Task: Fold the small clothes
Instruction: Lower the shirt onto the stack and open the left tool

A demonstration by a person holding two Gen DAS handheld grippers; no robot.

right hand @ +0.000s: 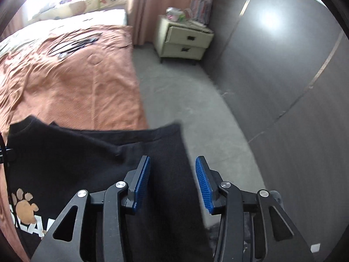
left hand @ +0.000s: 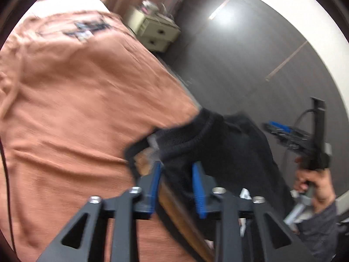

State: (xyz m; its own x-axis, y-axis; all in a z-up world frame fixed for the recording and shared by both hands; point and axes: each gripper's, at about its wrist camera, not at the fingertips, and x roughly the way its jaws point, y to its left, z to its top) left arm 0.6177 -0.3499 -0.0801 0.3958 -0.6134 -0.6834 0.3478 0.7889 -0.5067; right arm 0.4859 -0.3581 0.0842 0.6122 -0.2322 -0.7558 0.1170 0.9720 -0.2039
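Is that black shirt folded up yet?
Not neatly: the black shirt lies rumpled over the bed's edge, overlapping itself in places, its paw print showing.

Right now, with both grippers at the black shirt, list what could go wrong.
1. Both the left gripper and right gripper stand open with shirt cloth between the pads, so nothing is gripped.
2. Part of the shirt looks to hang past the bed edge toward the floor; it may slide off.
3. The cloth is bunched at the left pads; closing there may grab several layers.
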